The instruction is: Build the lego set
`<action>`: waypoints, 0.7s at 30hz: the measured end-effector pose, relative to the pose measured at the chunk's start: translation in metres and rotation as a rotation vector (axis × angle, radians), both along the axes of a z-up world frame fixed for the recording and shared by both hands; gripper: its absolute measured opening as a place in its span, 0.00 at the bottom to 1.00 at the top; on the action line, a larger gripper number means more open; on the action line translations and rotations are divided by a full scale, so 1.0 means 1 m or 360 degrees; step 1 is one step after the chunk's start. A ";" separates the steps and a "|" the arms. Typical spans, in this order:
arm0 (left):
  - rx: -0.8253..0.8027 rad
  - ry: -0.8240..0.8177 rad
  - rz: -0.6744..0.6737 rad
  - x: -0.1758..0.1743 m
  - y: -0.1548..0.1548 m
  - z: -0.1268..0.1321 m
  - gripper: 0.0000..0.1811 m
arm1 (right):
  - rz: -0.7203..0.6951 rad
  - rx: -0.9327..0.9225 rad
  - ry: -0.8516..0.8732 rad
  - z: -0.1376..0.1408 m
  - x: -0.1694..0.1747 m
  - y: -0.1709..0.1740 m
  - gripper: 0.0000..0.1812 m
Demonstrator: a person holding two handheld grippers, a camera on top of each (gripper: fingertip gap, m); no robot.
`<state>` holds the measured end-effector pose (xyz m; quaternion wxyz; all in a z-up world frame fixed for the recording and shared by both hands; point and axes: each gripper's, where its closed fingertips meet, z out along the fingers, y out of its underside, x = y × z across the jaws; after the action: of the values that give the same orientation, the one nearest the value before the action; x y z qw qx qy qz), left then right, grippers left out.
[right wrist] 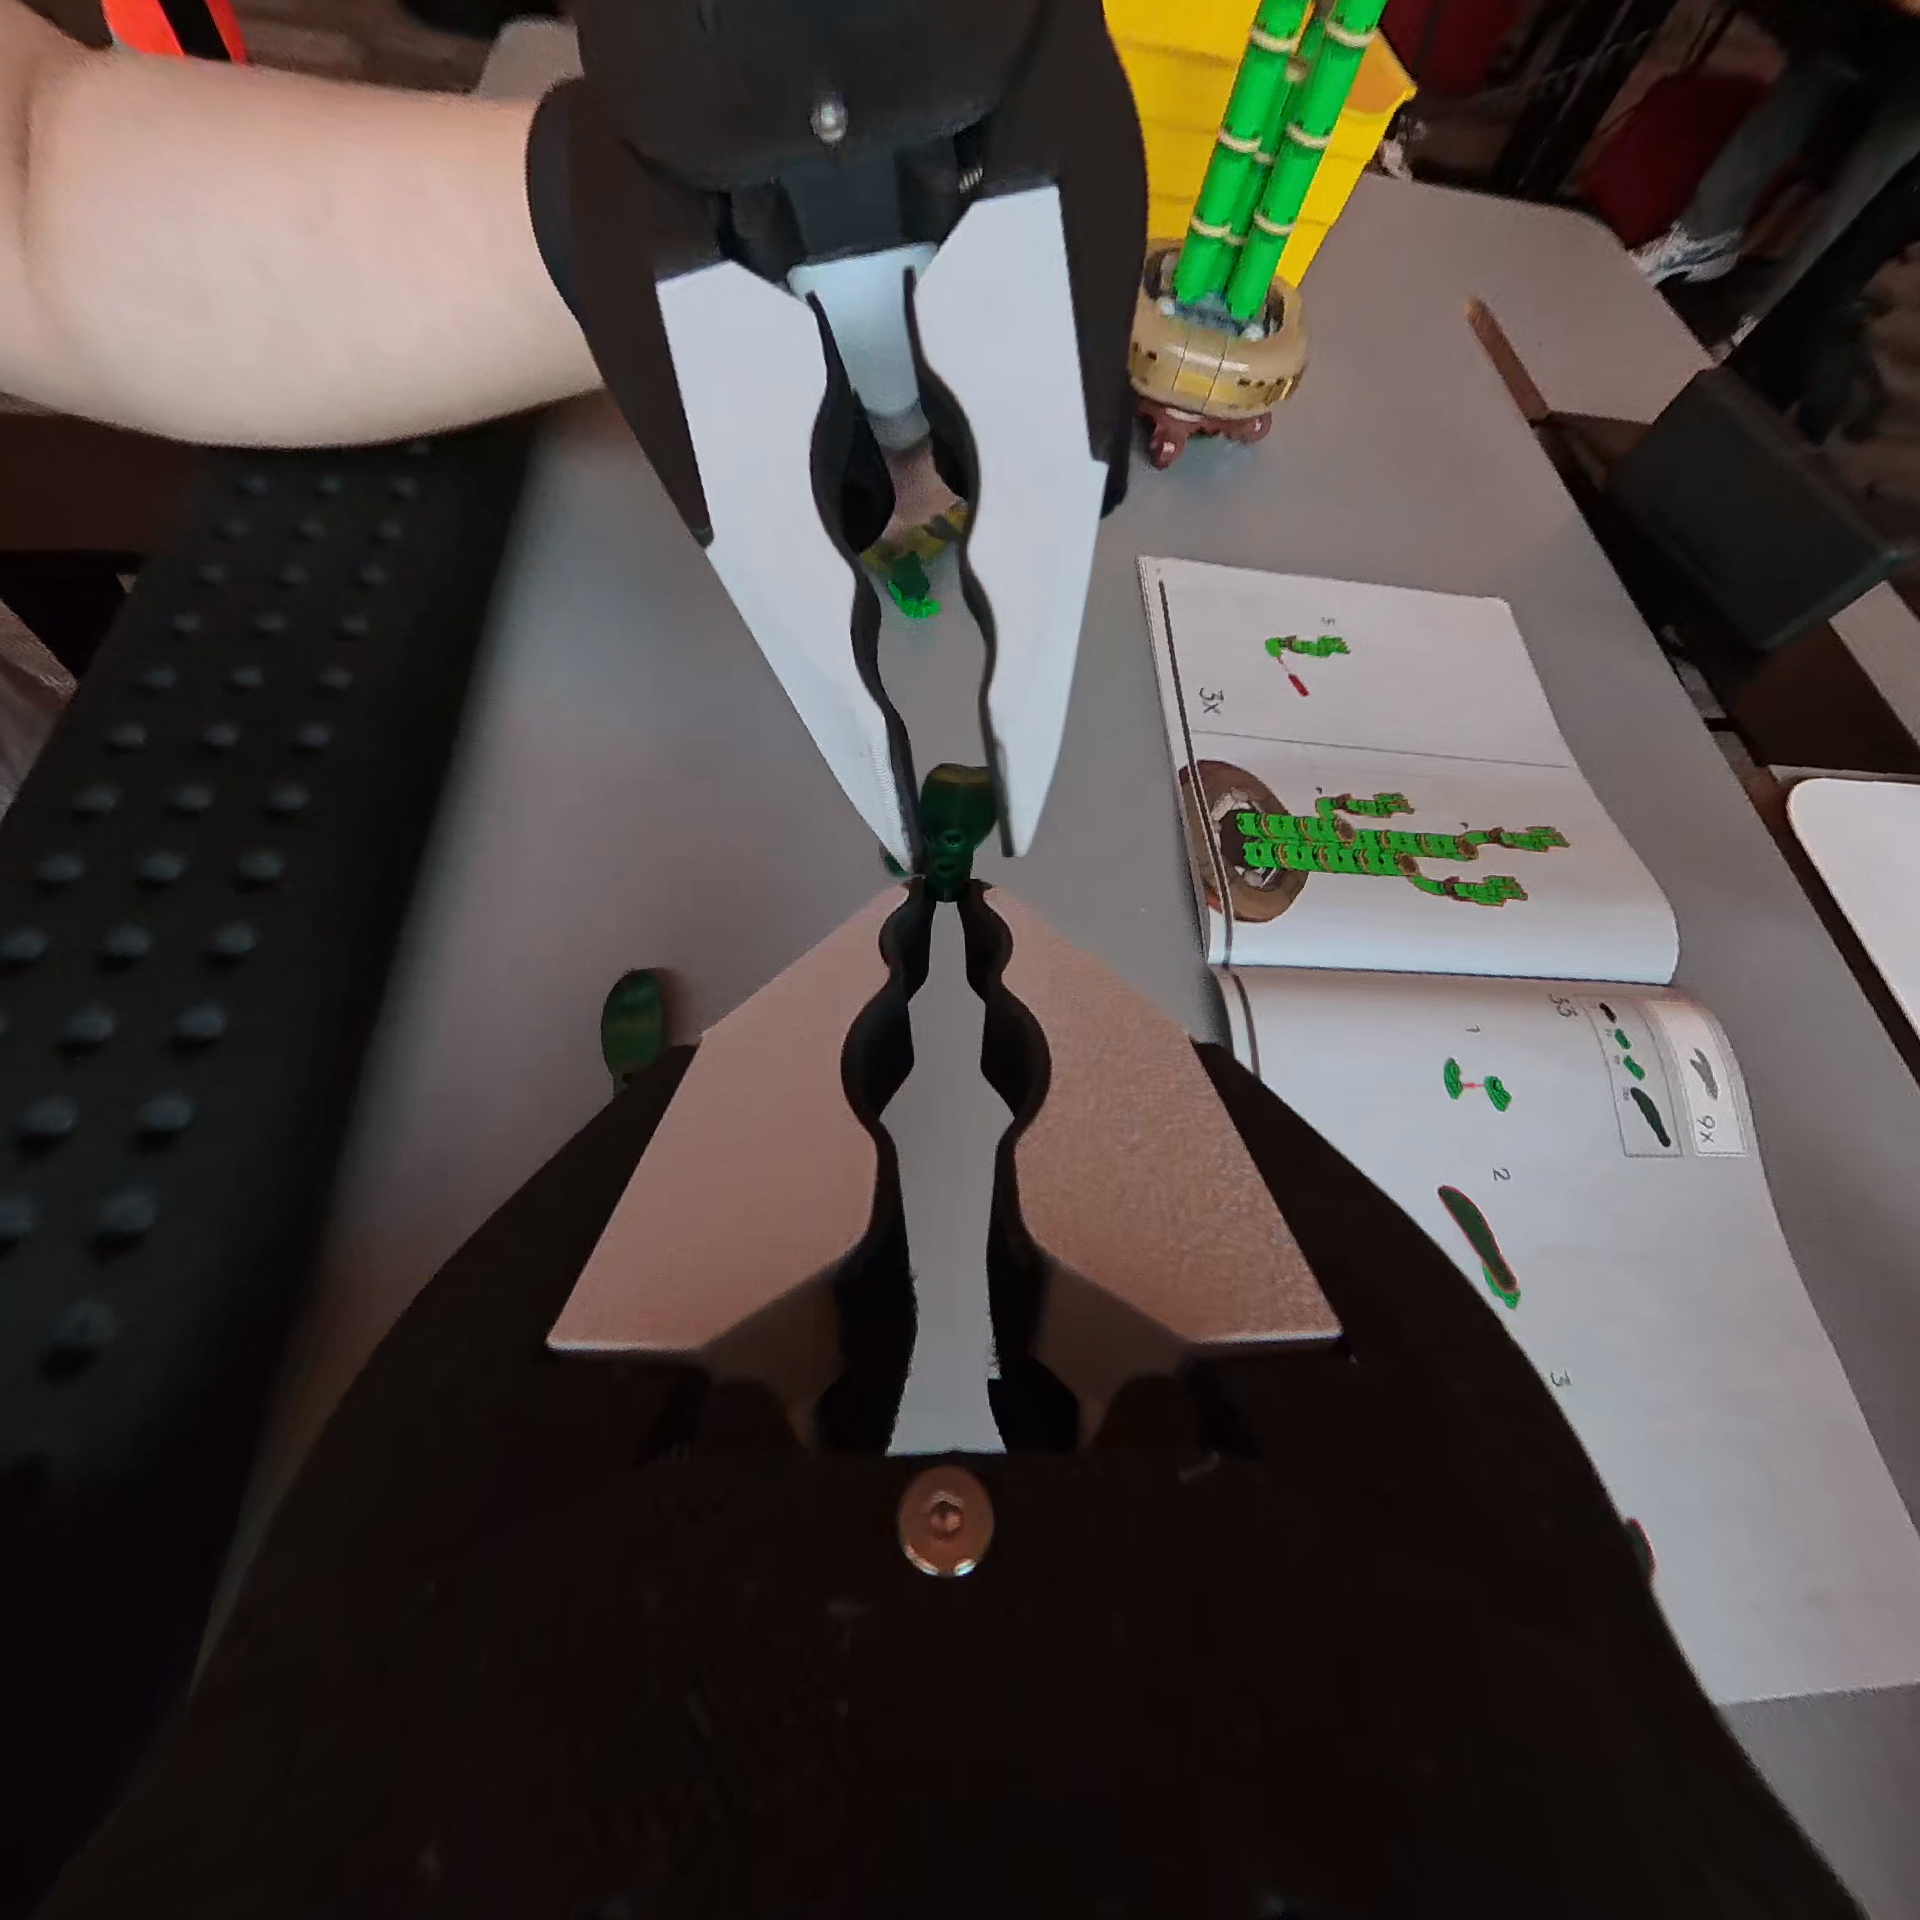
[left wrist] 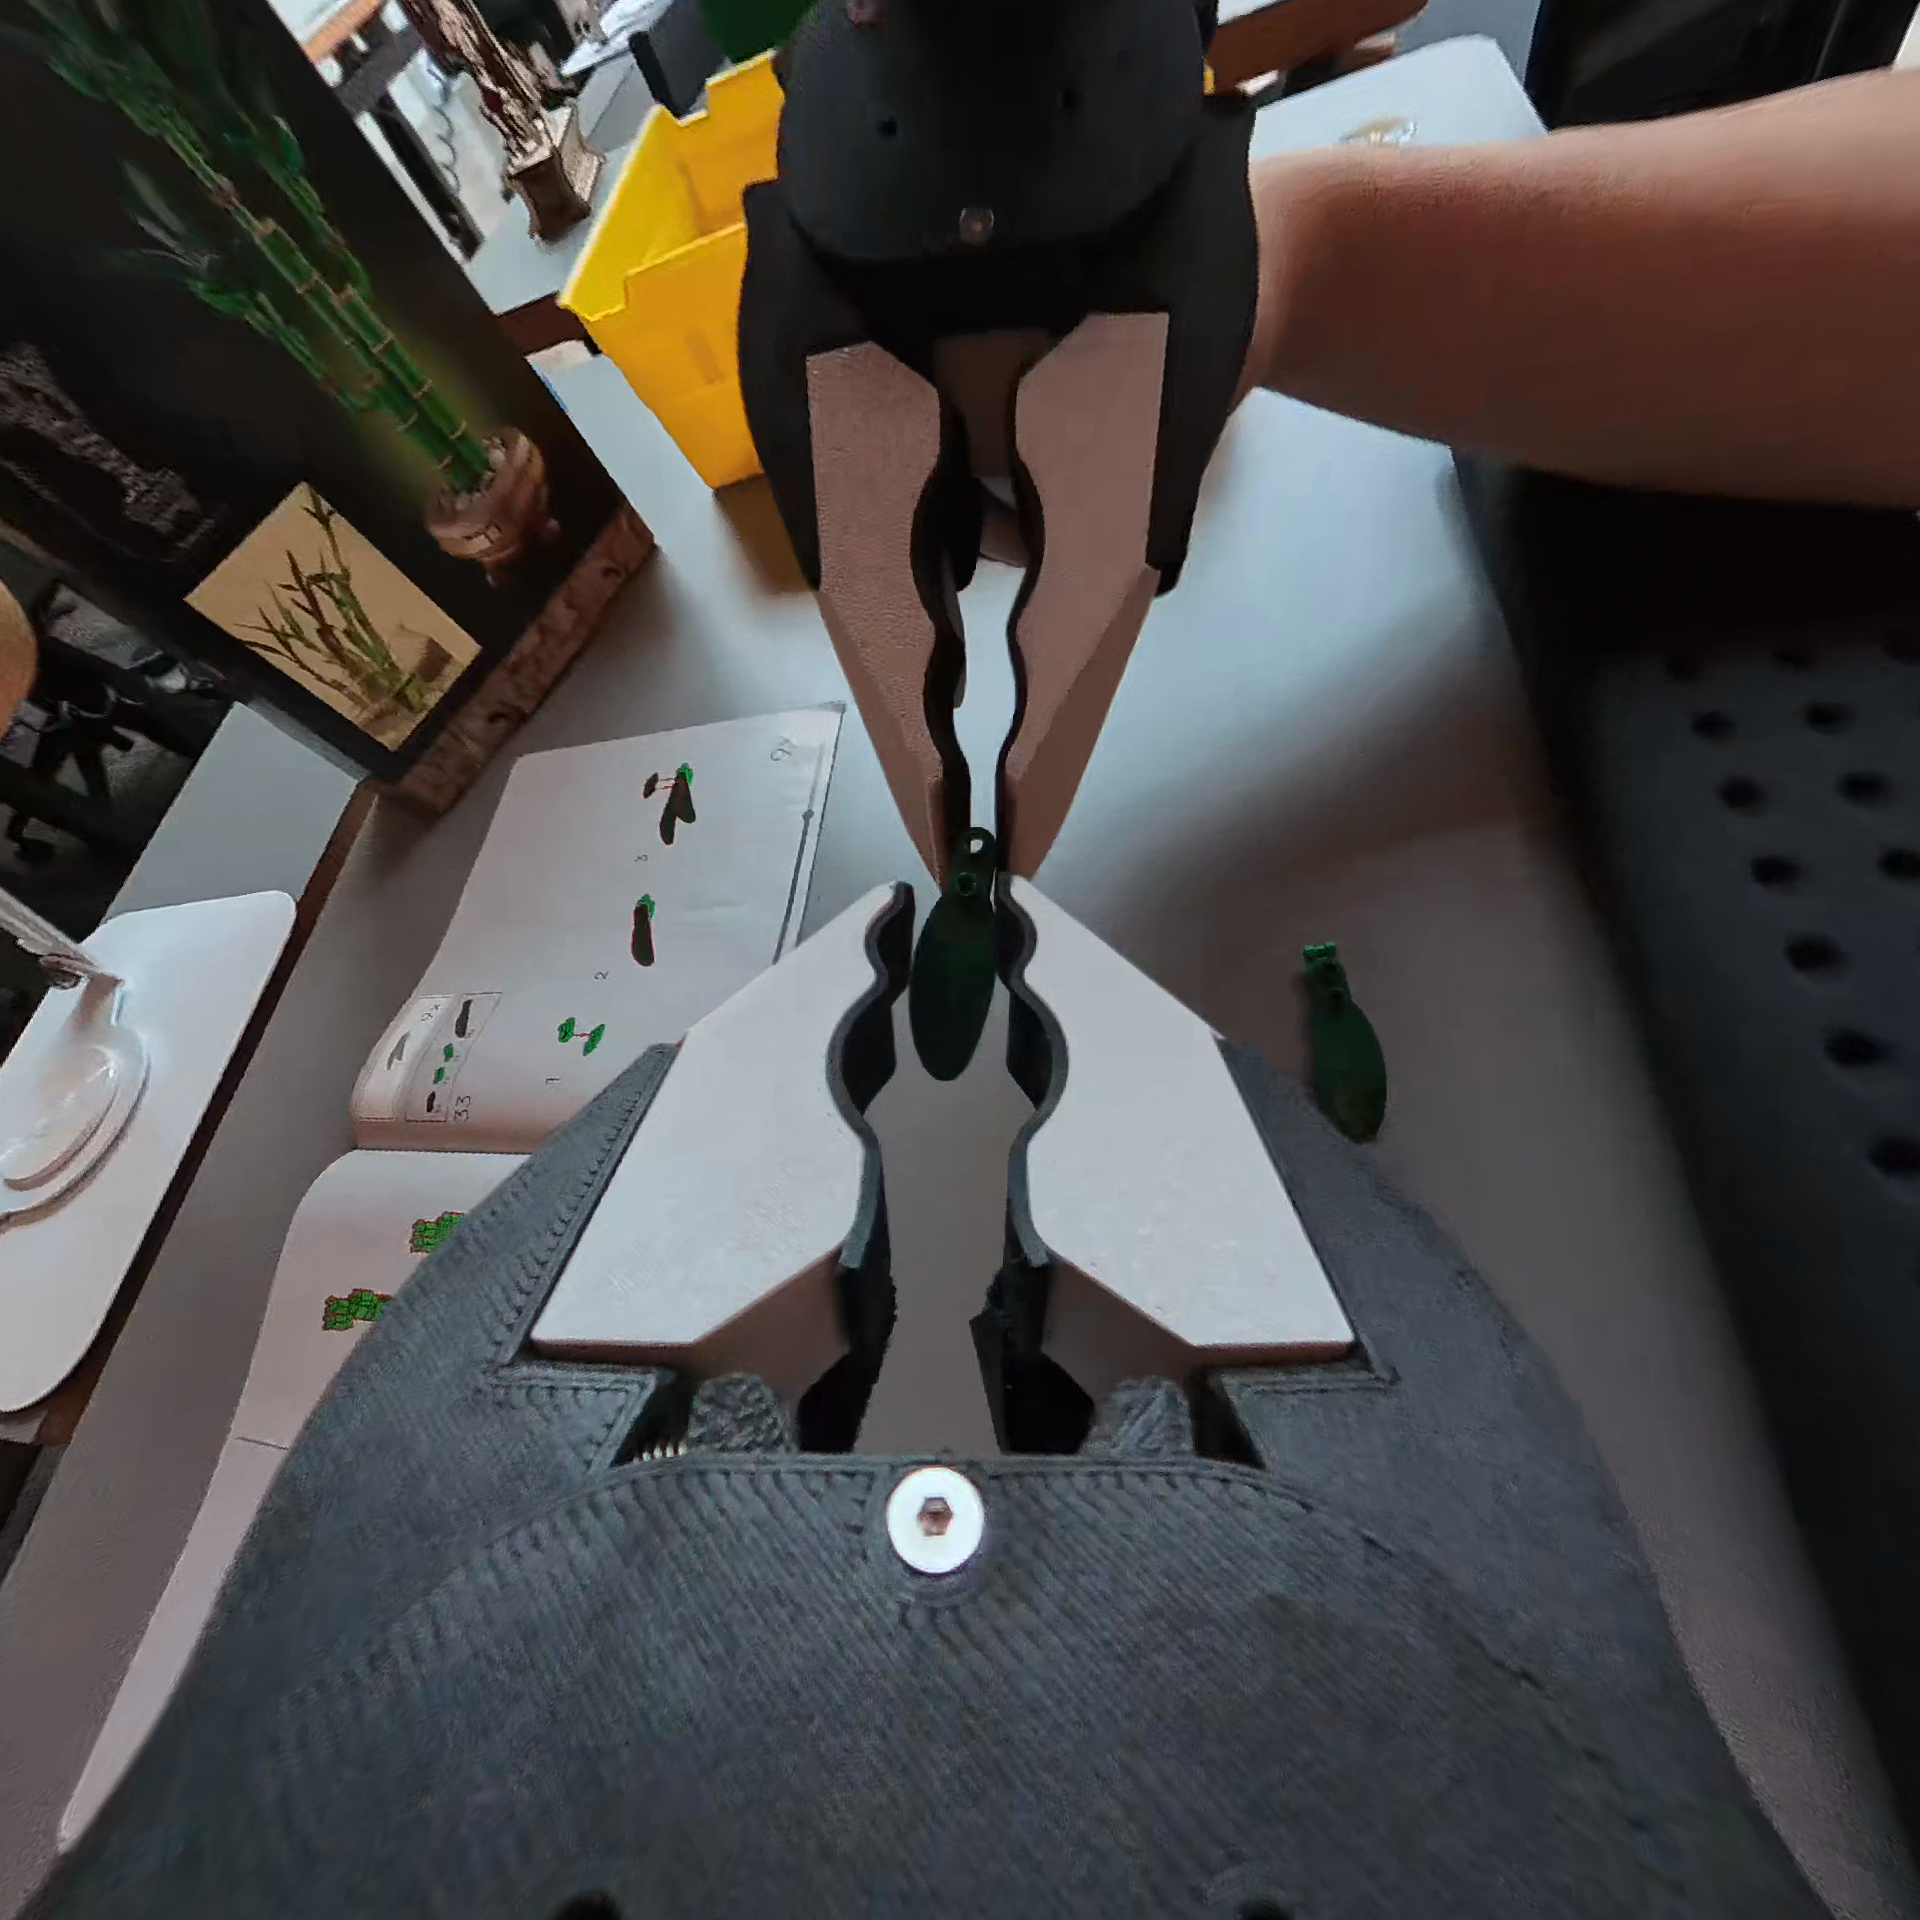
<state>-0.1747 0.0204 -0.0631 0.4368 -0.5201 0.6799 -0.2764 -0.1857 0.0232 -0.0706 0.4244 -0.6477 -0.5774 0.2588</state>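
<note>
My left gripper (left wrist: pixel 958 894) is shut on a dark green leaf piece (left wrist: pixel 951 997), held between its tips above the grey table (left wrist: pixel 1299 727). My right gripper (right wrist: pixel 945 891) comes from the opposite side, tip to tip with the left, and is shut on a small green connector piece (right wrist: pixel 948 857) that touches the leaf's end (right wrist: pixel 958 790). A second dark green leaf (left wrist: pixel 1345 1049) lies on the table beside the grippers; it also shows in the right wrist view (right wrist: pixel 634 1023). The built bamboo model (right wrist: pixel 1257 156) stands in its tan pot (right wrist: pixel 1216 343).
An open instruction booklet (left wrist: pixel 623 914) (right wrist: pixel 1403 831) lies on the table. The set's box (left wrist: pixel 260 364), a yellow bin (left wrist: pixel 675 260) and a white tray (left wrist: pixel 104 1091) stand around. A black perforated mat (right wrist: pixel 208 779) borders the table. Small green pieces (right wrist: pixel 914 592) lie beyond the grippers. The grippers are tip to tip, or close to it. Both grippers' tips are roughly 35 cm from the built bamboo model (right wrist: pixel 1257 156).
</note>
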 end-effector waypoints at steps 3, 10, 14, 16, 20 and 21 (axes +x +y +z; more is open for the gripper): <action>0.0026 0.0067 -0.0023 0.001 -0.004 -0.009 0.06 | 0.0021 -0.0018 -0.0051 -0.006 0.000 -0.004 0.02; 0.0096 0.0192 -0.0020 0.000 -0.006 -0.023 0.06 | 0.0025 -0.0052 -0.0161 -0.019 0.000 -0.006 0.03; 0.0038 0.0129 -0.0009 0.000 -0.003 -0.018 0.05 | 0.0012 -0.0035 -0.0117 -0.017 0.001 -0.002 0.03; -0.0023 0.0098 0.0003 -0.001 0.000 -0.014 0.05 | 0.0004 -0.0040 -0.0083 -0.015 0.002 0.000 0.03; -0.0085 0.0031 0.0020 -0.003 0.003 -0.006 0.05 | -0.0022 -0.0015 0.0004 -0.006 0.006 0.004 0.07; -0.0096 0.0016 0.0018 -0.003 0.003 -0.003 0.05 | -0.0028 -0.0008 0.0038 -0.002 0.006 0.005 0.08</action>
<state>-0.1780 0.0232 -0.0666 0.4191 -0.5384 0.6705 -0.2915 -0.1799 0.0280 -0.0729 0.4318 -0.6506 -0.5660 0.2642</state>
